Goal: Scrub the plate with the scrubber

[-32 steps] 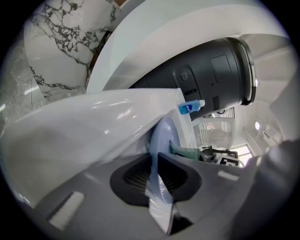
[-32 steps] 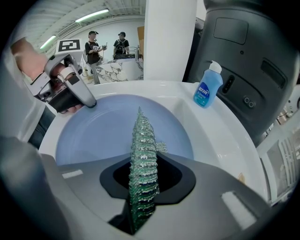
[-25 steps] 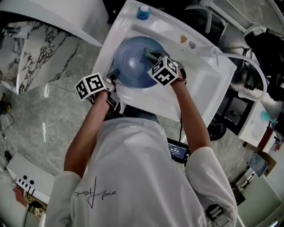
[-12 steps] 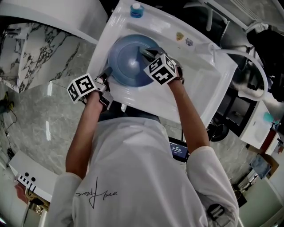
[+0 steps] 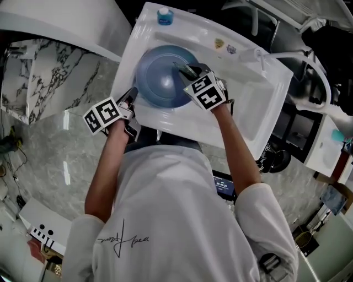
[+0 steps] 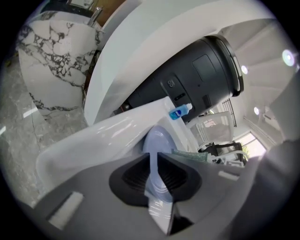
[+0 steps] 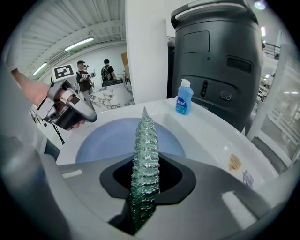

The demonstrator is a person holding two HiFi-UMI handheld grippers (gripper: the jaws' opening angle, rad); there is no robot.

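A pale blue plate lies in the white sink. My left gripper is shut on the plate's near-left rim; in the left gripper view the plate runs edge-on between the jaws. My right gripper is shut on a green scrubber, which rests over the right part of the plate. In the right gripper view the scrubber stands upright between the jaws, with the plate behind it and the left gripper at the plate's far-left rim.
A blue soap bottle stands on the sink's back rim, also seen as a blue bottle. A large dark cylinder machine rises behind the sink. Marble floor lies to the left. Two people stand far off.
The view has shifted slightly. Both grippers and the plate have drifted a little toward the left and near side; the scrubber stays on the plate's right part.
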